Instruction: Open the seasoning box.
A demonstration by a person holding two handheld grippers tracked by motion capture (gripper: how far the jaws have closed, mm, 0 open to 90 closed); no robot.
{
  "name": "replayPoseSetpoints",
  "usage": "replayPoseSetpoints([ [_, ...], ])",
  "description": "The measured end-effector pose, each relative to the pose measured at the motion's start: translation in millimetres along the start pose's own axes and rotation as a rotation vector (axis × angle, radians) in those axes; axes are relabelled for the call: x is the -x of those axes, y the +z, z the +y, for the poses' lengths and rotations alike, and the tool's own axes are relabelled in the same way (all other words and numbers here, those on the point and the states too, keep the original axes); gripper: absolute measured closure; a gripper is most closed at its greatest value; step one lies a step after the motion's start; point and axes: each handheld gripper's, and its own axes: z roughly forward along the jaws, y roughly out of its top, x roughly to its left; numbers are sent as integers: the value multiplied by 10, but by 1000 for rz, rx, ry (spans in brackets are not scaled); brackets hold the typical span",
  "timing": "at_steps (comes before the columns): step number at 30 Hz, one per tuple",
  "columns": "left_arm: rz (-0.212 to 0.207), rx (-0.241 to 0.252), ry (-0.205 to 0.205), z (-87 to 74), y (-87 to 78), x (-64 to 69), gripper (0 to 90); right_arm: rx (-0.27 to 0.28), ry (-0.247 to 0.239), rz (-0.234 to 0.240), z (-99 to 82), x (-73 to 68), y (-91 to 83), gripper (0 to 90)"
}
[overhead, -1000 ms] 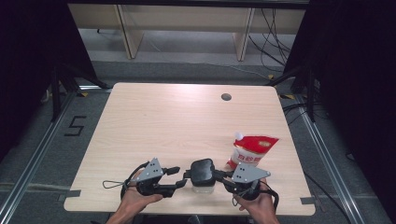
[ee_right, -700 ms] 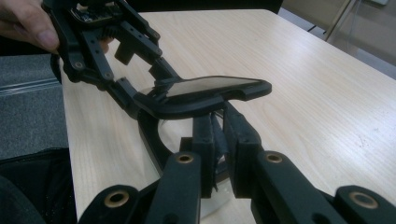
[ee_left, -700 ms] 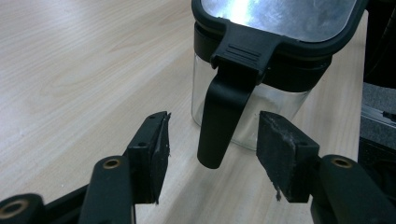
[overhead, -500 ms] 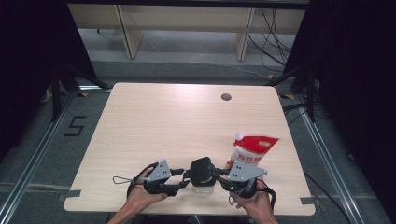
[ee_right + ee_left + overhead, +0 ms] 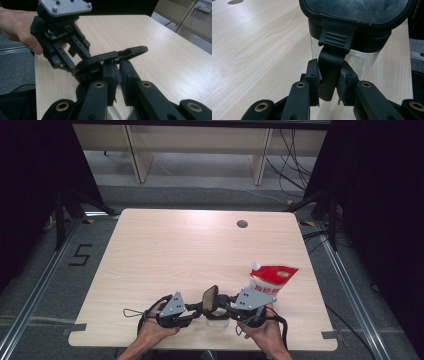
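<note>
Near the bottom centre of the high view, a clear container (image 5: 216, 320) with a black lid (image 5: 210, 298) is sitting on the table (image 5: 200, 250), between the two claws. The lid is tilting up, partly raised off the container. The left gripper (image 5: 196, 309) is reaching in from the lower left; its jaws have just been closing, and in the left gripper view they are standing narrow with the lid's black latch tab (image 5: 329, 72) between them, the pads (image 5: 343, 82) pressing on its sides. The right gripper (image 5: 225, 304) is coming in from the lower right, and in the right gripper view its jaws are pinched nearly together on the container's rim (image 5: 125, 52) below the raised lid. A red and white pouch (image 5: 272, 280) is lying just right of the right gripper.
</note>
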Motion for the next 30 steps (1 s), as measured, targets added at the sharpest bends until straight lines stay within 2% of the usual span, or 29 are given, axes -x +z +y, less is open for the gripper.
replayPoseSetpoints([
  [1, 4, -8, -15, -2, -5, 12, 730, 0, -8, 6, 13, 1, 12, 838],
  [6, 16, -11, 6, 6, -3, 21, 732, 4, -24, 27, 105, -31, 127, 836],
  [9, 17, -18, 8, 11, -5, 25, 733, 3, -17, 31, 135, -48, 170, 836],
  [11, 27, -20, -13, 10, -1, 45, 734, 6, -28, 37, 169, -60, 220, 835],
  [14, 33, -21, -3, 14, 1, 46, 734, 9, -26, 48, 208, -76, 280, 834],
  [19, 40, -28, -5, 17, -3, 51, 735, 8, -21, 51, 232, -89, 309, 835],
  [20, 41, -28, -10, 17, -3, 54, 735, 14, -35, 43, 236, -82, 313, 835],
  [24, 40, -33, 9, 25, 0, 47, 736, 7, -22, 56, 238, -93, 327, 835],
  [28, 44, -32, -3, 20, 2, 53, 736, 11, -18, 60, 239, -96, 351, 834],
  [30, 41, -34, -3, 19, -1, 50, 736, 7, -30, 56, 241, -100, 355, 834],
])
